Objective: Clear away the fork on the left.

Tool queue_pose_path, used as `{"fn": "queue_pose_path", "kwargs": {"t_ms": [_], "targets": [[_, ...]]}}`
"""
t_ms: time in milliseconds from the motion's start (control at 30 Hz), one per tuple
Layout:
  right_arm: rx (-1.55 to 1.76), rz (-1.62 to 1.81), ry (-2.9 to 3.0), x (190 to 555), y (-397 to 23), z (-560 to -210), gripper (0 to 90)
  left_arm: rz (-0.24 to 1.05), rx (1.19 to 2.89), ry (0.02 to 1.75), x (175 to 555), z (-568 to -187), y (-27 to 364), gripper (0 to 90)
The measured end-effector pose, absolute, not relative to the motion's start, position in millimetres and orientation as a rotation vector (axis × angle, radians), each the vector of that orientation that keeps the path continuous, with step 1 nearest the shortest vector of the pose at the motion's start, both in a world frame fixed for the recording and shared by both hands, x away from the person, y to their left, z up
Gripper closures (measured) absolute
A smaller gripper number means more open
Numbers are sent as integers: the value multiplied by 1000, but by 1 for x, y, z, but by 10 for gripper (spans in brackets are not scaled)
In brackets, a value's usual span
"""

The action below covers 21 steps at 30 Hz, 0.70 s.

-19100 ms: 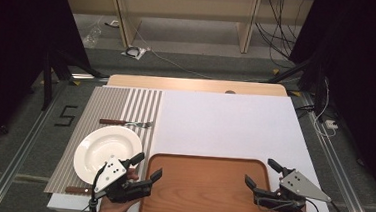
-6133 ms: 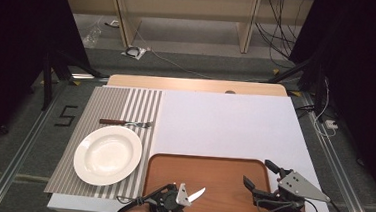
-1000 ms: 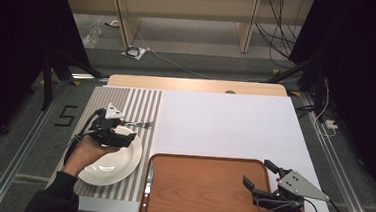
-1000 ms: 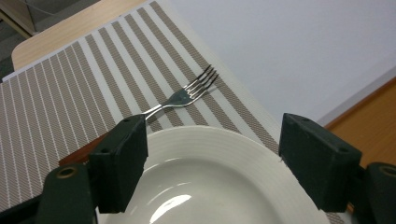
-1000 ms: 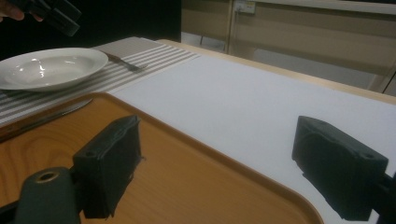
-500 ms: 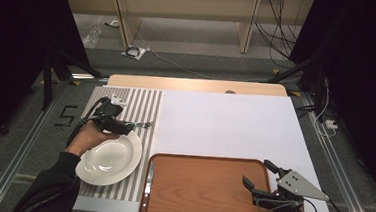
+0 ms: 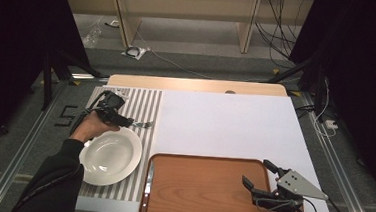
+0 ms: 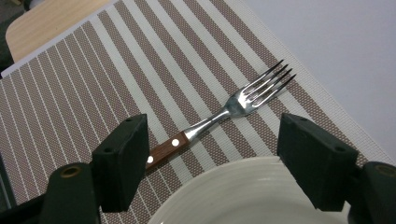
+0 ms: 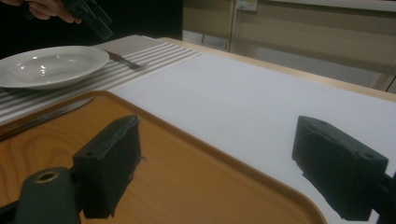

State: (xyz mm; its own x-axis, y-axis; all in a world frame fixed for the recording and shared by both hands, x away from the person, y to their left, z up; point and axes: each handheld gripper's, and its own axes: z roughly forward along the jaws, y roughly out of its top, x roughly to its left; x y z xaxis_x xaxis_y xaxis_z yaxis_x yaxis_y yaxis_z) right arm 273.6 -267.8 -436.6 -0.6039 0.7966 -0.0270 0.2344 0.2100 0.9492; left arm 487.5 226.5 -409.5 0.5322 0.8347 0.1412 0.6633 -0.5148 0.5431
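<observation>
**Fork waits between wide jaws on the striped mat**

Fork lies flat on the striped placemat, just beyond the white plate, with its wooden handle toward the left gripper. In the last second the left hand has travelled from above the plate to the fork, so I judge a pick-up is being prepared. Its jaws stand wide apart and hold nothing; the fork is seen between them but the pads do not touch it.

The right gripper rests at the corner of the wooden tray, also wide open and empty. A knife lies at the tray's left edge.

One jaw covers the handle's end. In the high view the hand hides most of the fork.
</observation>
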Motion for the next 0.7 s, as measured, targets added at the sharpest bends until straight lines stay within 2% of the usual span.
{"fn": "queue_pose_path", "kwargs": {"t_ms": [700], "targets": [[950,1410,1963,274,-269,-437,164,450,2449,1254,522,-432,232,284]]}}
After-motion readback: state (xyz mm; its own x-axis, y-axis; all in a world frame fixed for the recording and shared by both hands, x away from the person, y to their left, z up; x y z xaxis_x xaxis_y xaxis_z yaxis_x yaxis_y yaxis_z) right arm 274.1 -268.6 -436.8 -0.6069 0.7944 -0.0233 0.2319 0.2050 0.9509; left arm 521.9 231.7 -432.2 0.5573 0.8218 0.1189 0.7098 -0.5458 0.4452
